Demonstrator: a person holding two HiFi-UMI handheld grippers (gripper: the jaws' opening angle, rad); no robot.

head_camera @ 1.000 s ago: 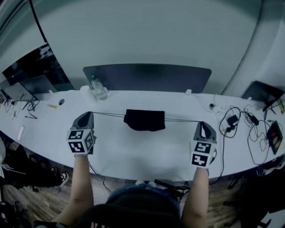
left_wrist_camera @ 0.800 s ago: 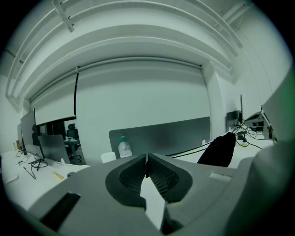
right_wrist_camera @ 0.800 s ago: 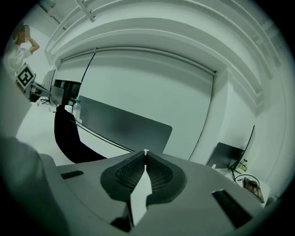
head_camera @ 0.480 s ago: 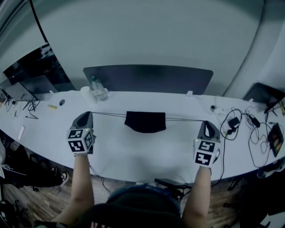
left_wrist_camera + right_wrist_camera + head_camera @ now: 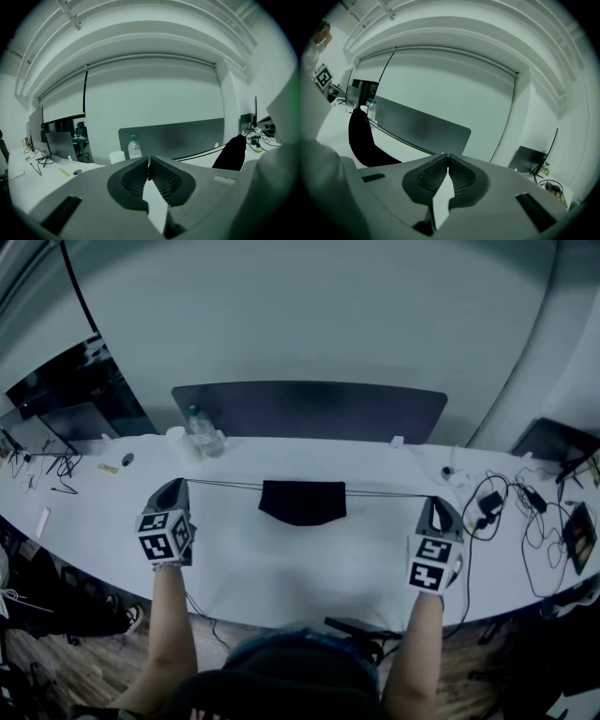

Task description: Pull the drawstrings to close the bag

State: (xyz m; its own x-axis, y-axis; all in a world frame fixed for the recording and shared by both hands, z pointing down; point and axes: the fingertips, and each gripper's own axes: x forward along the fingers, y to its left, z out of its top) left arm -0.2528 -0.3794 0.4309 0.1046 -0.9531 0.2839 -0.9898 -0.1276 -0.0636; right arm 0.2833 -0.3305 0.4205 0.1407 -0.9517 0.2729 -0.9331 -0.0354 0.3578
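A black drawstring bag (image 5: pixel 302 502) lies in the middle of the white table (image 5: pixel 300 568), its mouth edge gathered along the far side. A thin drawstring (image 5: pixel 225 485) runs taut from its left corner to my left gripper (image 5: pixel 178 483), which is shut on it. Another taut drawstring (image 5: pixel 384 494) leads from the right corner to my right gripper (image 5: pixel 433 500), also shut on its cord. In the left gripper view the bag (image 5: pixel 230 152) hangs at the right beyond the closed left gripper (image 5: pixel 149 164). From the right gripper (image 5: pixel 448 157), the bag (image 5: pixel 363 140) shows at the left.
A water bottle (image 5: pixel 203 427) and a white cup (image 5: pixel 177 439) stand at the back left, before a dark divider panel (image 5: pixel 309 409). Tangled cables and chargers (image 5: pixel 525 512) and a laptop (image 5: pixel 553 439) fill the right end. More cables lie at the far left (image 5: pixel 56 465).
My right gripper has moved outward to the right and my left gripper slightly to the left. Both cords stay taut and both grippers stay shut.
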